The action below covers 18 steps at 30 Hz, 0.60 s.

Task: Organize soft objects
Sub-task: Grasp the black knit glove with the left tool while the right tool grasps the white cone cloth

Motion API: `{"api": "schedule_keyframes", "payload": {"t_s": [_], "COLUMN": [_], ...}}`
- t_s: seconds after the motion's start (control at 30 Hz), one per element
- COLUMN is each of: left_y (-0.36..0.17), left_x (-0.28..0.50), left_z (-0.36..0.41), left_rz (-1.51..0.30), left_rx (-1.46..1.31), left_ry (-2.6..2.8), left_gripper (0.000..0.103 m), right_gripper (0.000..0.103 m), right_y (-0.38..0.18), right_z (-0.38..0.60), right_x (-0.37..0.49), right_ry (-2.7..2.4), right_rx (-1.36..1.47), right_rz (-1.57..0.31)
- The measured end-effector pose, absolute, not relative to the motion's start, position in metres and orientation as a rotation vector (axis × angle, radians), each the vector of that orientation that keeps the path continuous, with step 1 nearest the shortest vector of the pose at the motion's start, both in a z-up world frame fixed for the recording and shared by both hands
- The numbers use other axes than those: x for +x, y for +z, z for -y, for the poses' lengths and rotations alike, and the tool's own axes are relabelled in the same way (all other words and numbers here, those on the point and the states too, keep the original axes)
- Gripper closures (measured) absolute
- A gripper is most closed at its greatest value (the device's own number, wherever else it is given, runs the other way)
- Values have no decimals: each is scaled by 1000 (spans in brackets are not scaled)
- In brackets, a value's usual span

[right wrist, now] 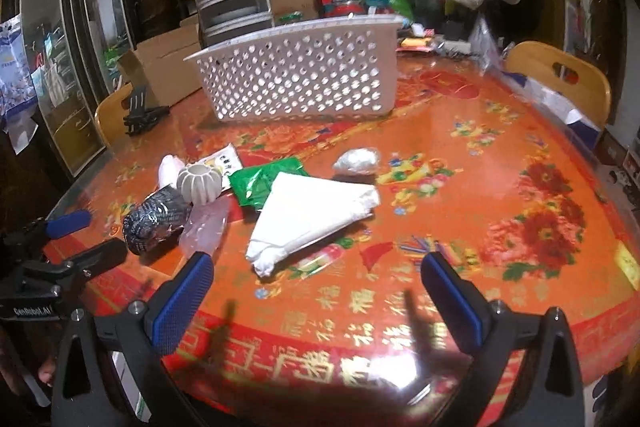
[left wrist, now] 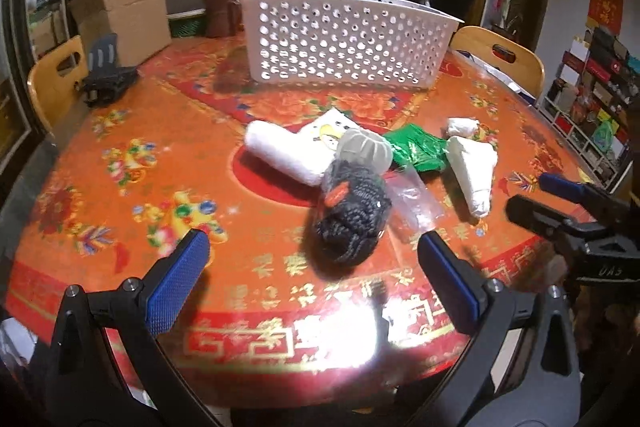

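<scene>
Both your tongs are spread wide and hold nothing. The dark knitted bundle in clear wrap (left wrist: pixel 354 211) lies just ahead of your left tongs (left wrist: pixel 316 247) — centre it between the pads, close gently on the soft middle, lift clear of the ribbed white ball (left wrist: pixel 366 149), then carry it to the white perforated plastic basket (left wrist: pixel 340 39) beyond. Keep your right tongs (right wrist: pixel 316 271) back.

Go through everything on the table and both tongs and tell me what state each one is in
Left tongs: open, holding nothing.
Right tongs: open, holding nothing.
White perforated plastic basket: upright; inside hidden.
Folded white triangular cloth: flat on table.
Dark knitted bundle: on table, ungrasped.
Green shiny packet: crumpled, partly covered.
</scene>
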<state>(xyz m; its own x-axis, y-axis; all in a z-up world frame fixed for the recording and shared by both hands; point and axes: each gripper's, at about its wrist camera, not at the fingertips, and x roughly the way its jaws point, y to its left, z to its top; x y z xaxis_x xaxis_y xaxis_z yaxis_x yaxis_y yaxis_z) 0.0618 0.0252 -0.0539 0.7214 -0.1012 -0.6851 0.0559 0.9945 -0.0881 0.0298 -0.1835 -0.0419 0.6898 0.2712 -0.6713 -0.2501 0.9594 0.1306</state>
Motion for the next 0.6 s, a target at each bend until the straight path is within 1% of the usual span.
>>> {"api": "schedule_keyframes", "payload": {"t_s": [0.2,0.27,0.37,0.5,0.6], "left_y": [-55,-54,-56,-59,-60], "left_x": [81,85,91,96,98], "left_z": [-22,-21,-19,-18,-18], "left_rz": [-757,-762,-769,-780,-781], "left_rx": [-64,-66,-63,-63,-68], "left_ry": [-105,-112,-122,-133,-146], "left_gripper": [2,5,11,24,28], "right_gripper": [0,1,6,12,17], "right_y": [-47,-48,-52,-54,-57], "right_z": [177,176,174,170,166], "right_x": [51,58,67,75,79], "right_ry": [302,302,302,303,309], "right_rx": [36,40,38,24,18], "right_rz": [-782,-795,-819,-840,-856]}}
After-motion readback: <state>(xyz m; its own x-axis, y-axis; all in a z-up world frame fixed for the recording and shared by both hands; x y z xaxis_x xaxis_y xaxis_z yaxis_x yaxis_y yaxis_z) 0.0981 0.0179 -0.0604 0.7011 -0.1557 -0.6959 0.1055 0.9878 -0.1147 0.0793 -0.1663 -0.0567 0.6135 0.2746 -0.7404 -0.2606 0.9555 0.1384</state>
